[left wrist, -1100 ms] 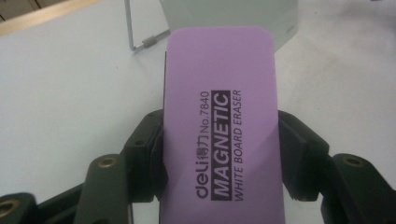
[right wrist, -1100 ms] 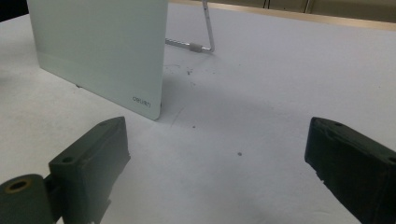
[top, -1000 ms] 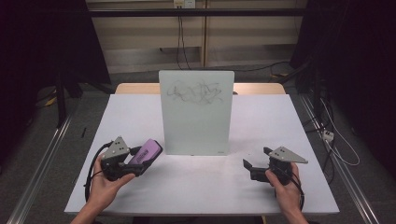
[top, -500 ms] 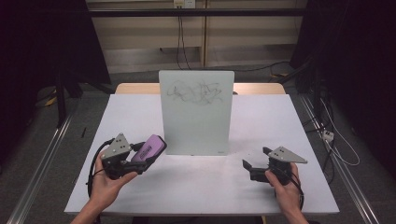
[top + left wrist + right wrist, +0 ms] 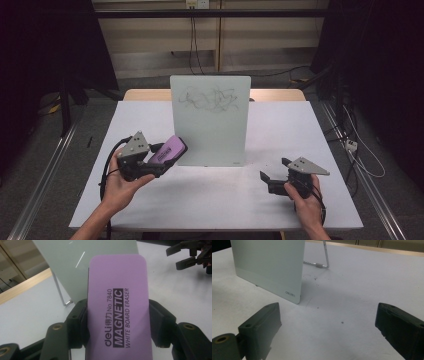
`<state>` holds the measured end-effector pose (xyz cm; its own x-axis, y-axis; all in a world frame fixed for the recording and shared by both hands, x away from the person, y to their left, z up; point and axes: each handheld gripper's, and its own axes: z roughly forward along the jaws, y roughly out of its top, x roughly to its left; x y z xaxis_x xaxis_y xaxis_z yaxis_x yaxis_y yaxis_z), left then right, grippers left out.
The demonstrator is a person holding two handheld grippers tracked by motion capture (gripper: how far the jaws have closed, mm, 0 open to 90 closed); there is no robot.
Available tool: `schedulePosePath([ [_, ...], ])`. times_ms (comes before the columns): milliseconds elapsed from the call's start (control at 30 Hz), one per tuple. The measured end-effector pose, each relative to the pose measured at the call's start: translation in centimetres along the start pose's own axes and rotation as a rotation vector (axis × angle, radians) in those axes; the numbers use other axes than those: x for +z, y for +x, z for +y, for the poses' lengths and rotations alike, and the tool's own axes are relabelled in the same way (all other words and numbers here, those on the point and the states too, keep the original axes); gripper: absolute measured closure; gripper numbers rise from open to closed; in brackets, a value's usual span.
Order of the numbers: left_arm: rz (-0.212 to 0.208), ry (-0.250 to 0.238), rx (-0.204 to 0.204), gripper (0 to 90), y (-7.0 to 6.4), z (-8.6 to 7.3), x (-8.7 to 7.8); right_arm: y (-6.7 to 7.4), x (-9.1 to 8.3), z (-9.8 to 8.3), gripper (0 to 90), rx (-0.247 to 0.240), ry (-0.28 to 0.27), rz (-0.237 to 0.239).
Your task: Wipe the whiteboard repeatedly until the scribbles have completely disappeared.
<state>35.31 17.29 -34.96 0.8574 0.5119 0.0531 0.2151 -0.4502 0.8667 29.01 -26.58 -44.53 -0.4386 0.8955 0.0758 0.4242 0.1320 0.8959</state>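
Note:
A small glass whiteboard stands upright on the white table, with black scribbles near its top. My left gripper is shut on a purple magnetic eraser, raised off the table just left of the board's lower left corner. In the left gripper view the eraser sits between both black jaws, with the board behind it. At the table's right my right gripper rests open with nothing between its jaws. In the right gripper view it faces the board's lower corner.
The board's wire stand reaches back behind it. Small dark specks lie on the table near the board. A wooden tabletop edge shows behind the white table. Cables run on the floor at the right.
My left gripper has lifted with the eraser and moved a little toward the board. The right gripper has stayed where it was.

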Motion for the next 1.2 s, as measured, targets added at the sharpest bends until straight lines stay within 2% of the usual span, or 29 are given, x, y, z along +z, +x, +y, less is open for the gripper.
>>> schedulePosePath([
  [300, -0.004, 0.014, 0.031, 40.7, 0.5, 2.1, 0.7, 0.0, 0.1, 0.0, 6.3, 0.002, 0.001, 0.003],
  [533, 0.015, 0.015, 0.052, 40.8, 1.3, 4.0, 0.9, 0.0, 0.2, 0.1, 6.3, -0.001, 0.005, 0.006],
  [767, 0.030, -0.005, 0.089, 40.8, 1.6, 6.0, 0.6, 0.1, 0.2, 0.0, 6.3, -0.002, 0.009, 0.011],
  [933, 0.025, -0.022, 0.093, 40.8, 1.9, 7.0, 0.7, 0.0, 0.2, 0.0, 6.3, 0.002, 0.007, 0.013],
  [1033, 0.025, -0.023, 0.112, 40.8, 2.1, 7.7, 0.9, 0.0, 0.2, 0.0, 6.3, 0.002, 0.008, 0.012],
  [1200, 0.023, -0.040, 0.110, 40.7, 2.6, 8.5, 1.1, 0.0, 0.0, 0.0, 6.3, 0.000, 0.010, 0.011],
])
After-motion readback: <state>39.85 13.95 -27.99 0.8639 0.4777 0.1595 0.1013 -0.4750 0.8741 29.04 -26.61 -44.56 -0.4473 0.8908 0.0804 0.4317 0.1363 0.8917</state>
